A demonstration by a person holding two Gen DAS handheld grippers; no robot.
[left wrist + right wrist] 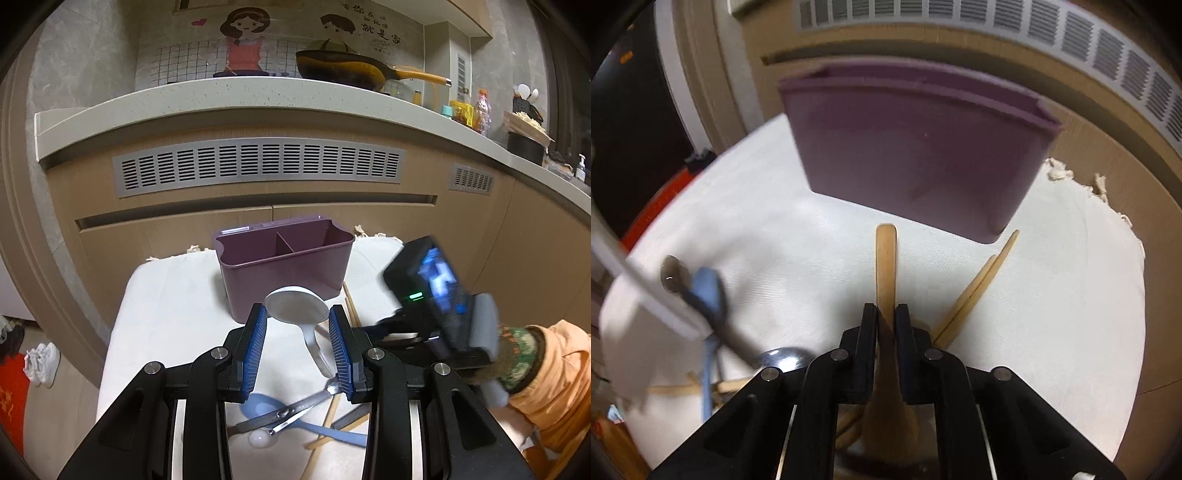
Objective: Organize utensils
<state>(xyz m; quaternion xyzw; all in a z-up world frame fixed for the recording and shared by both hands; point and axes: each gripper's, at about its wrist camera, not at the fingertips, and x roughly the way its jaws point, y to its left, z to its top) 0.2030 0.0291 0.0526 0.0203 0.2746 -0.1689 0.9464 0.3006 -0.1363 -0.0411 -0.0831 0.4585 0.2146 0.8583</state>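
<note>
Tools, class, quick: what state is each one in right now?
Left tool: shut on the white spoon.
Right tool: shut on the wooden spatula.

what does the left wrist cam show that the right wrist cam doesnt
Only the left wrist view: the left gripper holding a white spoon by its bowl, scissors, the organizer's inner divider, the countertop with a pan, and the outside of the right gripper.

Only the right wrist view: the right gripper shut on a wooden utensil handle, seen along its fingers.

Both: the purple organizer, the white cloth, a blue spoon and chopsticks.
</note>
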